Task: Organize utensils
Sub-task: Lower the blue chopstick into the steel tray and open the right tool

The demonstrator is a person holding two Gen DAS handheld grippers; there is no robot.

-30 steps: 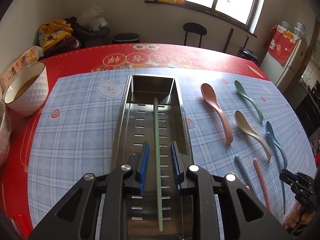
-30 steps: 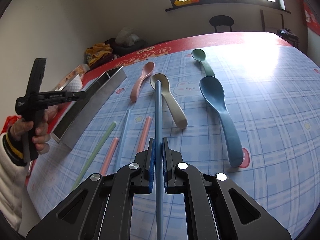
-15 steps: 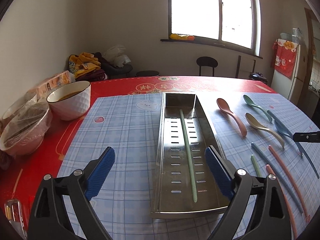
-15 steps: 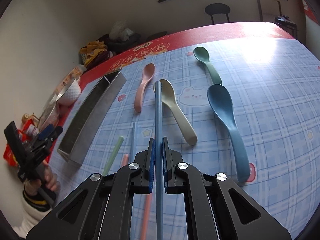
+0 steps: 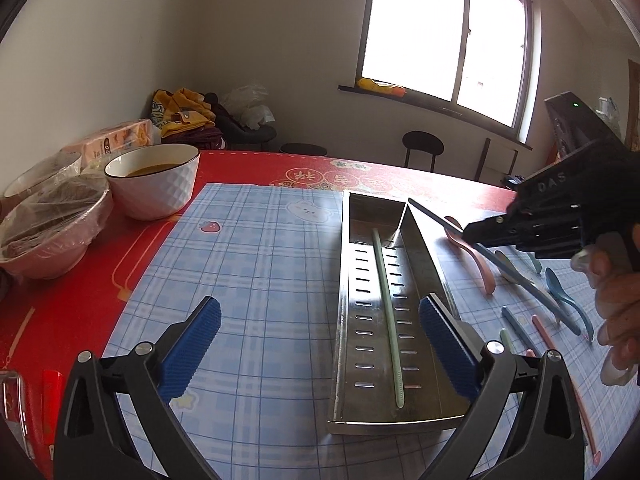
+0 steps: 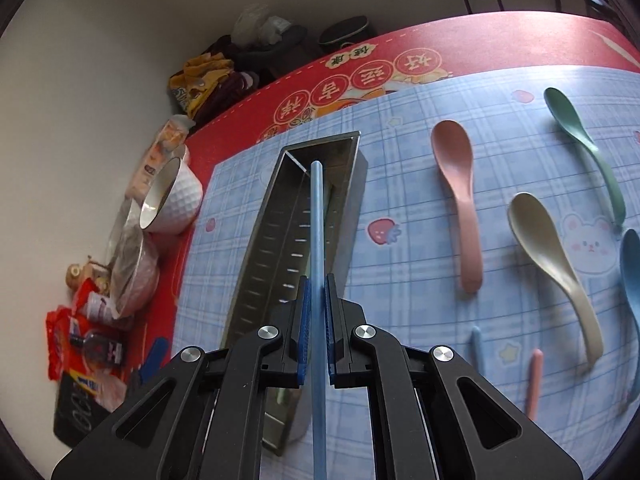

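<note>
Blue chopstick (image 6: 318,240) pinched in right claw (image 6: 316,328), above steel tray (image 6: 264,256); lower level beside green chopstick (image 5: 386,300), then release. Left claw (image 5: 320,344) spread, idle.

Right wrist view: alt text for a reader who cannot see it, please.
The right gripper holds a blue chopstick above a long steel tray on a blue checked mat. Pink, cream and green spoons lie to the right.

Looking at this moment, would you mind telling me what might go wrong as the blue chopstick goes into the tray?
The right gripper holds the blue chopstick near its rear, so the long free end could catch the metal tray wall. Dropped askew, it might land across the green chopstick already inside.
</note>
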